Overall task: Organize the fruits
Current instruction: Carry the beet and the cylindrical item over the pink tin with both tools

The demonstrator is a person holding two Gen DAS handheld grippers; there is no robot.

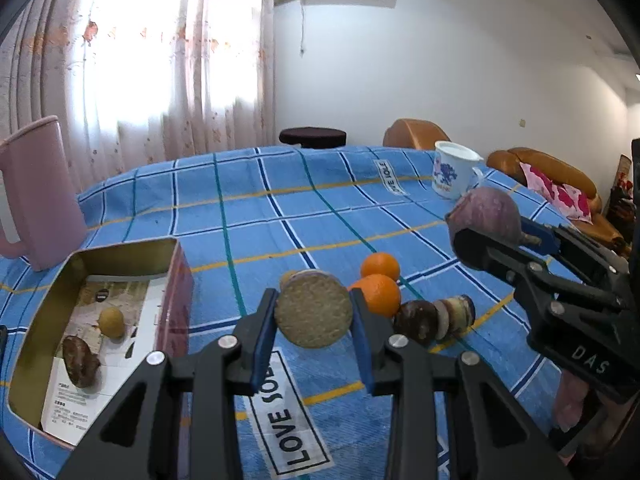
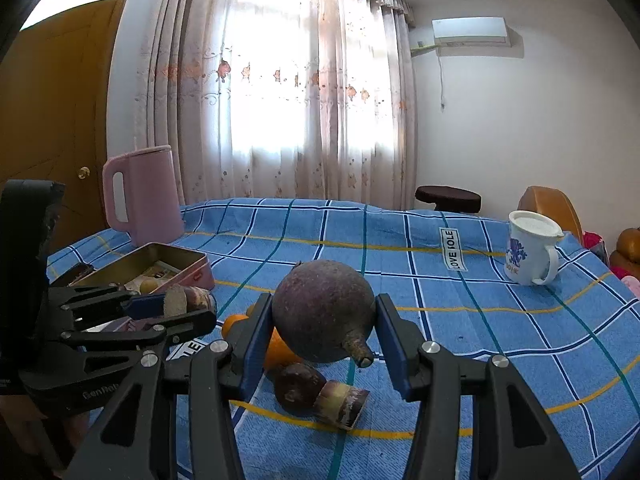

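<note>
Gold-lined tin holds two fruits; your left gripper clamps a cut round slice, right gripper a purple fruit; oranges remain.

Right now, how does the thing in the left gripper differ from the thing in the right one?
The cut cane piece is a short cylinder with a flat pale end; the purple fruit is round, dark and stemmed. The cane piece is smaller than the purple fruit. Both are clamped between blue pads above the blue tablecloth.

Bare table lies open between the white mug and the fruit cluster. The pink jug stands close behind the open tin.
</note>
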